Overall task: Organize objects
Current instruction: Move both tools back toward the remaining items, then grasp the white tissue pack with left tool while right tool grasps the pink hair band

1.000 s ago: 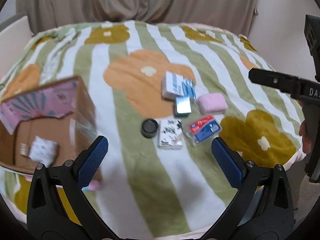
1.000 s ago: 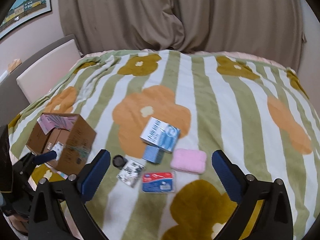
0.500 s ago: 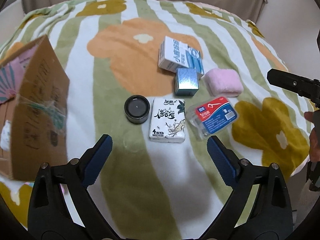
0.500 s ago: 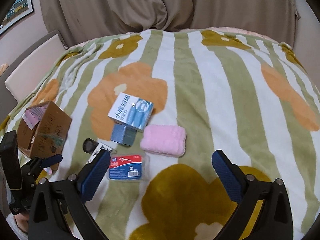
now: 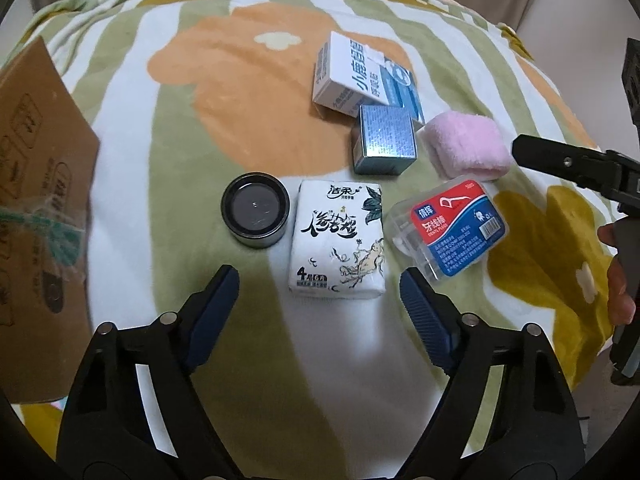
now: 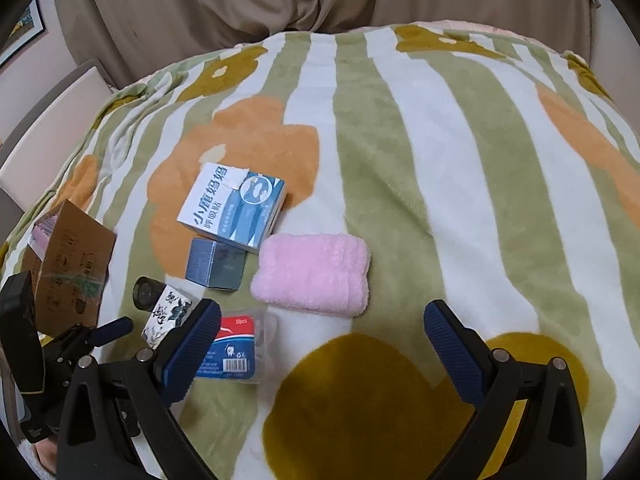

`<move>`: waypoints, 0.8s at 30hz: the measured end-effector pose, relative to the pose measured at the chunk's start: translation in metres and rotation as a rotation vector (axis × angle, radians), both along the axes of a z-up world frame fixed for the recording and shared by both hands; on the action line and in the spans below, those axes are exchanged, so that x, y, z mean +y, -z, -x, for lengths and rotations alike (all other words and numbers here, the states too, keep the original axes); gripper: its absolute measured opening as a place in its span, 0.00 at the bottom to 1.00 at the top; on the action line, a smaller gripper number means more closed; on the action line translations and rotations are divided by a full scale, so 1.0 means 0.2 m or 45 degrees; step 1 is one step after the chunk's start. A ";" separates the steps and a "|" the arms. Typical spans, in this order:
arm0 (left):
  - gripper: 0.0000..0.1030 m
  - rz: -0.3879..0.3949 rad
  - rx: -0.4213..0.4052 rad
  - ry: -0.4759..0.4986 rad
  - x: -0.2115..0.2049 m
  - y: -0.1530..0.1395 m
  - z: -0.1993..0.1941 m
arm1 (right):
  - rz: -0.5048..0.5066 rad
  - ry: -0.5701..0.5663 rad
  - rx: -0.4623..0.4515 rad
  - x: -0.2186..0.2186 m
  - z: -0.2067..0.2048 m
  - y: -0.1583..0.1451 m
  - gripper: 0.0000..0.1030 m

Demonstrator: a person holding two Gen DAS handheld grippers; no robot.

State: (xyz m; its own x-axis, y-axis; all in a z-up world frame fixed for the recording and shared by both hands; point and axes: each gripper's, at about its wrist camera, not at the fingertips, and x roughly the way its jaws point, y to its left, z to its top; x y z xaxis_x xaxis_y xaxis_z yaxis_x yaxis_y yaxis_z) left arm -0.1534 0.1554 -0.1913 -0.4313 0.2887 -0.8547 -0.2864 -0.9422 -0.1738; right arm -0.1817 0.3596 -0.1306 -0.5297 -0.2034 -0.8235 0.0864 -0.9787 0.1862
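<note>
The left claw (image 5: 320,294) hangs with its blue-padded jaws apart and empty, just short of the white printed tissue pack (image 5: 339,240). A round black lidded tin (image 5: 256,216) sits just left of the pack, a clear floss-pick box with red-and-blue label (image 5: 448,226) just right. Beyond lie a silvery-blue small carton (image 5: 384,140), a white-and-blue cardboard box (image 5: 366,76) and a folded pink fluffy towel (image 5: 466,146), all on the green-striped floral blanket (image 5: 180,140). The right claw (image 6: 322,342), also spread wide and empty, hovers near the towel. A brown cardboard carton (image 5: 36,208) stands at the left.

Tissue pack (image 5: 338,244) reads "4"; floss box (image 5: 448,230) reads "DENTAL FLOSS".
</note>
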 end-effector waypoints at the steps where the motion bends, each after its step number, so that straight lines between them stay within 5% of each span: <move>1: 0.78 0.001 -0.002 0.000 0.01 0.01 0.01 | -0.003 -0.002 -0.007 0.00 0.01 0.01 0.98; 11: 0.71 0.002 0.015 0.012 0.03 0.04 0.04 | -0.124 -0.005 -0.001 -0.10 0.06 0.11 0.98; 24: 0.57 -0.003 0.041 0.021 0.05 0.06 0.12 | -0.109 0.050 -0.016 -0.11 0.14 0.17 0.98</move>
